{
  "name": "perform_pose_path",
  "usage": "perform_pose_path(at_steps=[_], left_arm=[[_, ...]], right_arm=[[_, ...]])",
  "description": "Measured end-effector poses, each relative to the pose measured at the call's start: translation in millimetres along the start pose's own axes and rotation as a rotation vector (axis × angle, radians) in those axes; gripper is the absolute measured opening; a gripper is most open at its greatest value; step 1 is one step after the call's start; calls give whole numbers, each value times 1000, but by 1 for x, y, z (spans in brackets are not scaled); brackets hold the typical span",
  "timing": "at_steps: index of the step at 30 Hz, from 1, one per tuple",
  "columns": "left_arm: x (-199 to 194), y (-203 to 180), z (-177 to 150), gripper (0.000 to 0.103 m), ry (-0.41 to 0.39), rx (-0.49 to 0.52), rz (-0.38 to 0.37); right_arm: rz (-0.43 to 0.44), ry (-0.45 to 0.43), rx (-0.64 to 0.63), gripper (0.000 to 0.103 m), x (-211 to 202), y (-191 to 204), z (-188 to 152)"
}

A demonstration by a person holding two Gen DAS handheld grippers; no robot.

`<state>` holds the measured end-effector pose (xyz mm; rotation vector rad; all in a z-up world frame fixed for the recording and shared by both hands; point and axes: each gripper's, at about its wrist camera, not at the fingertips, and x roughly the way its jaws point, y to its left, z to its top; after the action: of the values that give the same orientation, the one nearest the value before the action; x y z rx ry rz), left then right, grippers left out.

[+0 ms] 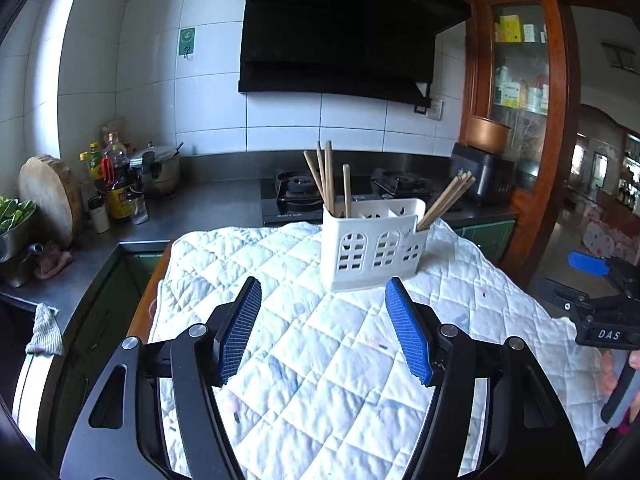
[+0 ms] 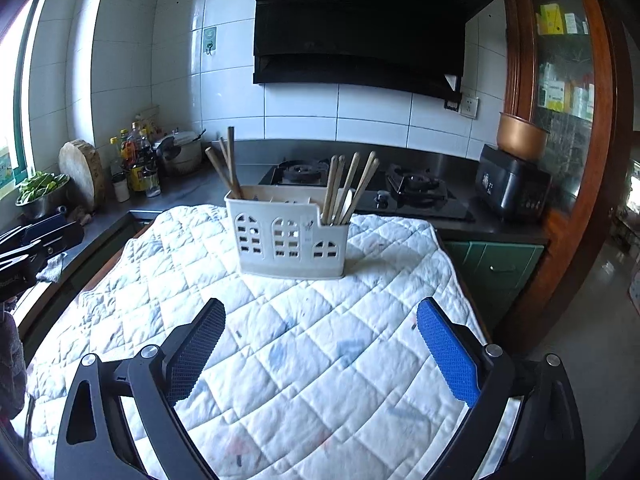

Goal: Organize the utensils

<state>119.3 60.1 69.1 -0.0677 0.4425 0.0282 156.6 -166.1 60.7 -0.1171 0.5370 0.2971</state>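
Both the left gripper (image 1: 322, 330) and right gripper (image 2: 320, 354) are hovering over the quilt (image 2: 320, 340), fingers apart and empty, facing the holder (image 2: 286, 236) of chopsticks (image 2: 348, 188).

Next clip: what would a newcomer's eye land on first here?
The white plastic utensil caddy with arched cut-outs stands on the white quilted cloth, wooden chopsticks upright in its end compartments. Both blue-padded grippers, left and right, hang open and empty in front of it.
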Motion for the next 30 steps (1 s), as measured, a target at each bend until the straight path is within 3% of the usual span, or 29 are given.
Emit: perform_pose_path(at_steps=[3,4,6,14,30], left_arm=[[-6,0,-11,67,10,1,16],[-7,0,-15,73,15,2,22],[-12,-1,-22,75,17,2,13],[-20,-6,-49,78,43,33,1],[-28,9,-84,78,98,-14,-15]], right_arm=[[-20,-10,-4,95,-9,11,-11],[-26,-14,2,95,-13,13,-14],[-32,-19,17,95,-18,15,-20],[-32,-19,101,96,-34,17,-47],[-24,-3,86,96,-40,31,-64]])
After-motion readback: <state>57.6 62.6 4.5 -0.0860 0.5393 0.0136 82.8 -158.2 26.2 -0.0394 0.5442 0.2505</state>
